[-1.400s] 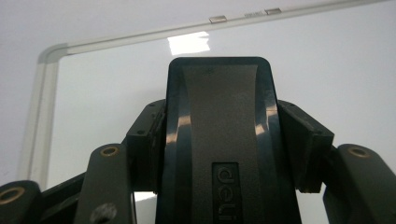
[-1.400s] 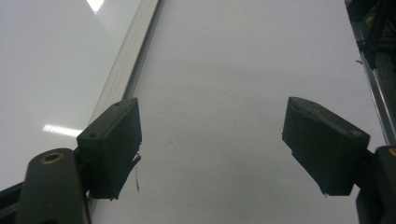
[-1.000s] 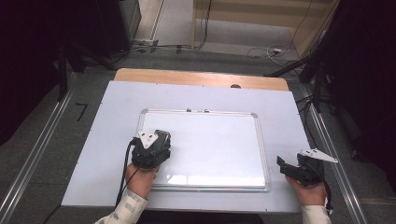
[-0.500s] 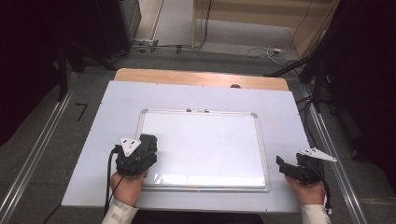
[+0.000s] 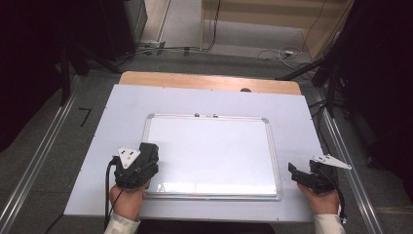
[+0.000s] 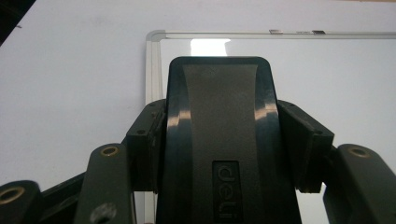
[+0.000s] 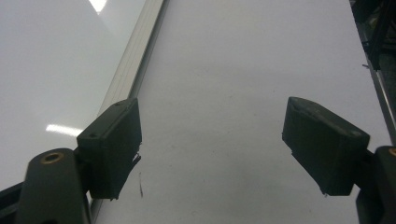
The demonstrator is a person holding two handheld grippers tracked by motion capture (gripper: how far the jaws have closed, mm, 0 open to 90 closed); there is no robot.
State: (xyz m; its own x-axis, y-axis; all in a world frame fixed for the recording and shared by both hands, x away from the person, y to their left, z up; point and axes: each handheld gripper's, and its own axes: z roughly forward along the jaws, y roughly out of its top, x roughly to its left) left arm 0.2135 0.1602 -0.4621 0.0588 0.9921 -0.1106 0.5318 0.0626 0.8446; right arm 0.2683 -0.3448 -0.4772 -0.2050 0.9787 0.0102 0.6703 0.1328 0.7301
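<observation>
Left claw (image 5: 143, 163), seen from the high view, sits on the near left corner of the whiteboard (image 5: 214, 151), and the right claw (image 5: 304, 176) rests on the table (image 5: 122, 112) just past the board's right edge. From the left gripper view, both pads (image 6: 299, 140) squeeze a black eraser (image 6: 219, 140) tight, with the whiteboard stretching ahead of it. From the right gripper view, that claw's jaws stand wide apart with nothing between them, and the board's frame runs along the left.

My left gripper (image 5: 146, 158) squeezes tight on something black. My right gripper (image 5: 295, 171) sits low, jaws wide apart.
</observation>
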